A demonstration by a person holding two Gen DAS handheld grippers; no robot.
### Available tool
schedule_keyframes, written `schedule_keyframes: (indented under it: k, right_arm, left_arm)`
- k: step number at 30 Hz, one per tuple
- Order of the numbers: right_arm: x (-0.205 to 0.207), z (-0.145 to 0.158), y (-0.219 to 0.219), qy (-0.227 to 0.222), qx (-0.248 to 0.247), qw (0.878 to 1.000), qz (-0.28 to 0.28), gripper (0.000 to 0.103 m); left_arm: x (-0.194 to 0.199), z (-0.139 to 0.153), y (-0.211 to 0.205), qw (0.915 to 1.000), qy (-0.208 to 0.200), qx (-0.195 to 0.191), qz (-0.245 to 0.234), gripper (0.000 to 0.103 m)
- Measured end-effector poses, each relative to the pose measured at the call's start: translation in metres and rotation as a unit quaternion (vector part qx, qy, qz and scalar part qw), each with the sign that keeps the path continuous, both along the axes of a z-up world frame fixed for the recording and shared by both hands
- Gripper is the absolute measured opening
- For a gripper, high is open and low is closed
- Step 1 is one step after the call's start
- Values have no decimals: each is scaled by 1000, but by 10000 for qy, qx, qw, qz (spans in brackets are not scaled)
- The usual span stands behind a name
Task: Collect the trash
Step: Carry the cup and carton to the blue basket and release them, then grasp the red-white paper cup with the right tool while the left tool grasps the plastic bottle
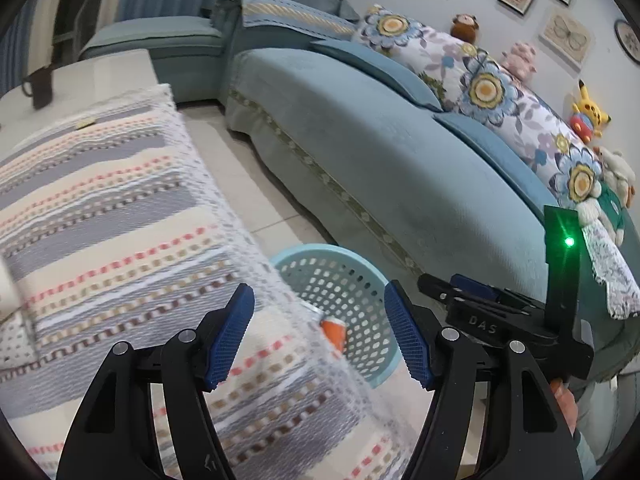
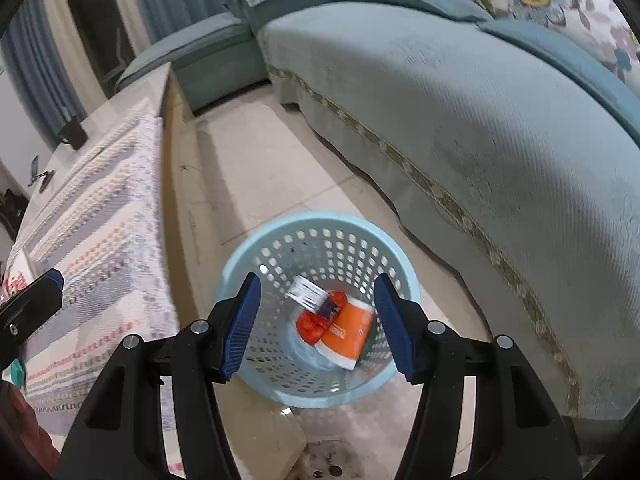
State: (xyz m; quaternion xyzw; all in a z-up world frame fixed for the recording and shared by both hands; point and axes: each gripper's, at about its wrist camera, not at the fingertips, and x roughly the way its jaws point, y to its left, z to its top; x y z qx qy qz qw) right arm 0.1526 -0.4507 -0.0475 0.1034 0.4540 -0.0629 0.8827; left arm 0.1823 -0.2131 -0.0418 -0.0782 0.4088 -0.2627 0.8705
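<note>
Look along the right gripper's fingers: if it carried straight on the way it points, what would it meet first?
The right gripper, jaws apart and empty, aims into the light blue basket on the floor. It would probably meet the orange packet lying inside first, though depth is uncertain.

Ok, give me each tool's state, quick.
Left tool: open, holding nothing.
Right tool: open, holding nothing, above the basket.

A pale tiled floor (image 2: pixel 256 168) carries a light-blue perforated basket (image 2: pixel 240 264) beside the cloth-covered table (image 2: pixel 100 216).
</note>
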Motion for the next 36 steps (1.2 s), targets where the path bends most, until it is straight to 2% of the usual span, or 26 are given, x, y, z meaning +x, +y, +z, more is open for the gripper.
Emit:
schedule_keyframes:
  k: [5, 7, 10, 13, 17, 19, 23, 29, 33, 36]
  right_arm:
    - [-10, 33, 29, -413, -116, 9987, 290, 55]
    - [-14, 49, 47, -583, -162, 9970, 491, 40]
    - [-20, 71, 76, -807, -257, 9929, 830, 26]
    - [-26, 92, 110, -1008, -280, 9872, 1206, 26]
    - [-28, 111, 153, -1174, -160, 9793, 1644, 26]
    - [-26, 117, 179, -1224, -83, 9742, 1896, 26]
    - [-19, 116, 232, -1189, -61, 9648, 2346, 26]
    - [-6, 88, 306, -934, 53, 9536, 2863, 26]
    - [4, 63, 345, -676, 152, 9484, 3094, 26]
    - [9, 44, 374, -487, 110, 9433, 3280, 26]
  left_arm:
    - [-13, 22, 36, 9995, -158, -56, 263, 66]
    - [-21, 33, 58, 9987, -236, -62, 444, 66]
    - [-33, 48, 94, 9965, -344, -35, 766, 66]
    - [-45, 59, 138, 9924, -386, -23, 1166, 66]
    - [-59, 66, 201, 9822, -379, 160, 1830, 66]
    - [-62, 67, 227, 9760, -361, 300, 2128, 72]
    - [-59, 66, 282, 9620, -256, 261, 2704, 85]
    - [-28, 40, 345, 9428, 126, 274, 3319, 85]
    - [-5, 16, 370, 9314, 433, 50, 3614, 85]
    - [0, 3, 377, 9284, 543, -72, 3677, 85]
